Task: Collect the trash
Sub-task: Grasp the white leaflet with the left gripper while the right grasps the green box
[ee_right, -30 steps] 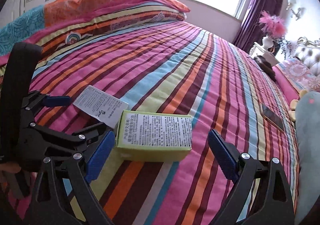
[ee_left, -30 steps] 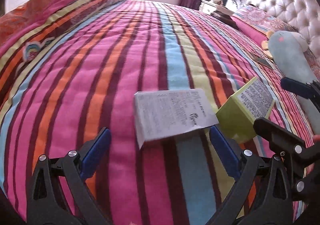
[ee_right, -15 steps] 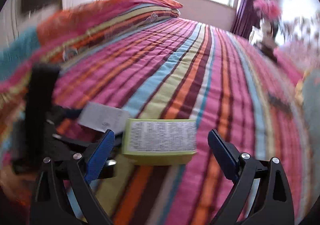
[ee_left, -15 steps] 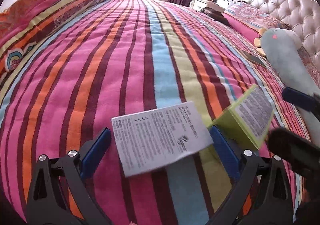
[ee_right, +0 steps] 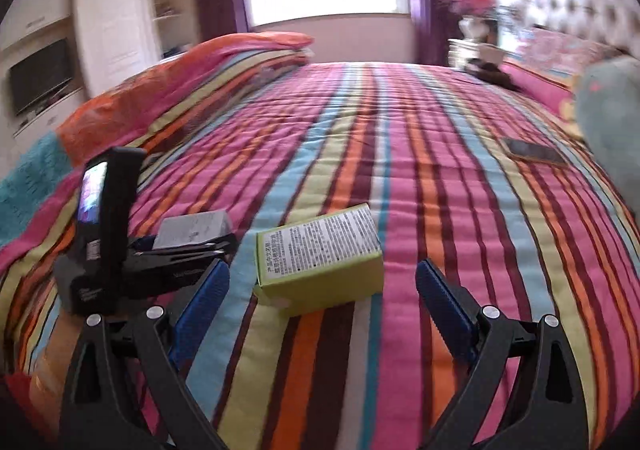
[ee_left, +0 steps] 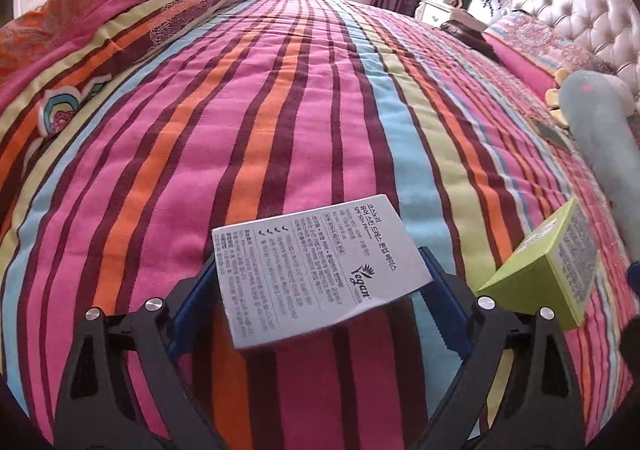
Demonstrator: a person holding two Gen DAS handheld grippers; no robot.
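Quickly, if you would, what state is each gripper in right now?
Left gripper: open, straddling the white box, not clamped.
Right gripper: open, green box between its fingers, ungripped.

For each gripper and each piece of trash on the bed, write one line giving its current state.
left gripper: open, fingers either side of the white box
white box: between the left fingers, grip not confirmed
right gripper: open, empty
green box: lying on the bedspread, closed, ungripped

boxes: 1 green box [ee_right: 320,256] | leaflets: 1 leaflet [ee_left: 316,274] | phones: 1 phone [ee_right: 534,151]
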